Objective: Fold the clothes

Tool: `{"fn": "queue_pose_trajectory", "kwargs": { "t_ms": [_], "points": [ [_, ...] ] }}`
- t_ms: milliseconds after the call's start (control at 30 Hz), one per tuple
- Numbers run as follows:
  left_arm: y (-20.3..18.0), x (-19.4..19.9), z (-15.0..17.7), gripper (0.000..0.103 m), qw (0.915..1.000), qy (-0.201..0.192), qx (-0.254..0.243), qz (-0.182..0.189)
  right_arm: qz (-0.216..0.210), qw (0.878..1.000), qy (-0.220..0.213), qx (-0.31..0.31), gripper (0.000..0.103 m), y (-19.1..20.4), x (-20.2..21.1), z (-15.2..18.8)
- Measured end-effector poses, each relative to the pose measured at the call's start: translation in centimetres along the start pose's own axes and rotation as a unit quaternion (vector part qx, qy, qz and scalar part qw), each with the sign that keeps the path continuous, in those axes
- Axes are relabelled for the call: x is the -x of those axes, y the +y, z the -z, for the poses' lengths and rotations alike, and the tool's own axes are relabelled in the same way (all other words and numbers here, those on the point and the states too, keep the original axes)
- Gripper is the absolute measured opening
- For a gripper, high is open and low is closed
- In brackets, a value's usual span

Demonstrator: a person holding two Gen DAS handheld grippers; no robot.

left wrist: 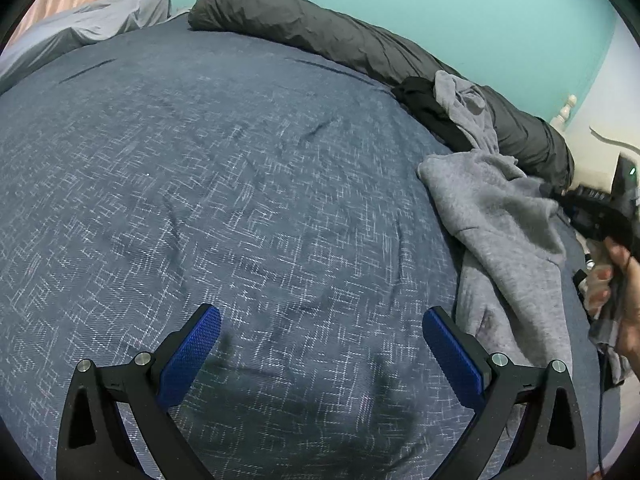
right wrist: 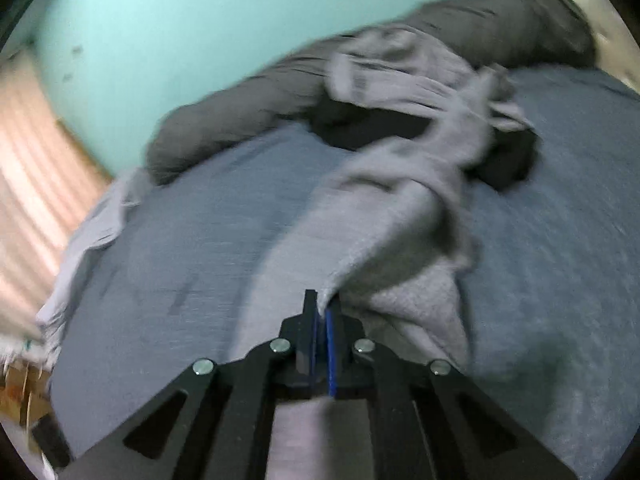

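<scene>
A grey fleece garment lies crumpled at the right side of the bed. My left gripper hovers open over bare blue bedspread, its blue pads wide apart, left of the garment and not touching it. In the right wrist view my right gripper is shut on an edge of the grey garment, which stretches away from the fingers toward the pile. The right gripper also shows at the right edge of the left wrist view, held by a hand. The right wrist view is motion-blurred.
A black garment lies under the grey one's far end, against a long dark grey rolled duvet along the teal wall. A light grey sheet is bunched at the far left corner. A curtain hangs at left.
</scene>
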State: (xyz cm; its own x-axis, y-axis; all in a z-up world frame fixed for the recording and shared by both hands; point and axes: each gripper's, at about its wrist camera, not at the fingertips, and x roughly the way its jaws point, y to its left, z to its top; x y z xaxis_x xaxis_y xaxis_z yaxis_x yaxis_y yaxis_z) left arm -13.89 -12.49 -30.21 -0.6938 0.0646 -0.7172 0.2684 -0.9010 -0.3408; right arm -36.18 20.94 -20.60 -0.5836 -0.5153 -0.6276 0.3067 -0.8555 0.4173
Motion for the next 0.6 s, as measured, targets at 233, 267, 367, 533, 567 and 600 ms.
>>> {"fn": "queue_pose_trajectory", "kwargs": {
  "t_ms": [233, 267, 367, 533, 567, 600],
  "points": [
    [2.5, 1.7, -0.6, 0.103, 0.9995, -0.019, 0.021, -0.012, -0.12, 0.991, 0.029, 0.056, 0.003, 10.0, -0.1, 2.7],
    [2.8, 1.9, -0.7, 0.103, 0.9994, -0.022, 0.024, -0.013, -0.137, 0.988, 0.04, 0.061, 0.003, 11.1, -0.3, 3.7],
    [3.9, 2.7, -1.0, 0.103, 0.9989, -0.03, 0.032, -0.018, -0.187, 0.977, 0.074, 0.077, 0.003, 14.4, -0.9, 6.7],
    [5.9, 3.8, -1.2, 0.103, 0.9973, -0.04, 0.055, -0.027, -0.176, 0.968, 0.139, 0.116, 0.003, 17.3, -2.3, 11.9],
    [6.0, 3.9, -1.1, 0.103, 0.9973, -0.04, 0.056, -0.026, -0.173, 0.968, 0.147, 0.104, 0.003, 16.7, -2.3, 12.4],
    [6.1, 3.9, -1.0, 0.103, 0.9973, -0.039, 0.057, -0.026, -0.17, 0.969, 0.156, 0.092, 0.003, 16.2, -2.3, 12.9]
  ]
}}
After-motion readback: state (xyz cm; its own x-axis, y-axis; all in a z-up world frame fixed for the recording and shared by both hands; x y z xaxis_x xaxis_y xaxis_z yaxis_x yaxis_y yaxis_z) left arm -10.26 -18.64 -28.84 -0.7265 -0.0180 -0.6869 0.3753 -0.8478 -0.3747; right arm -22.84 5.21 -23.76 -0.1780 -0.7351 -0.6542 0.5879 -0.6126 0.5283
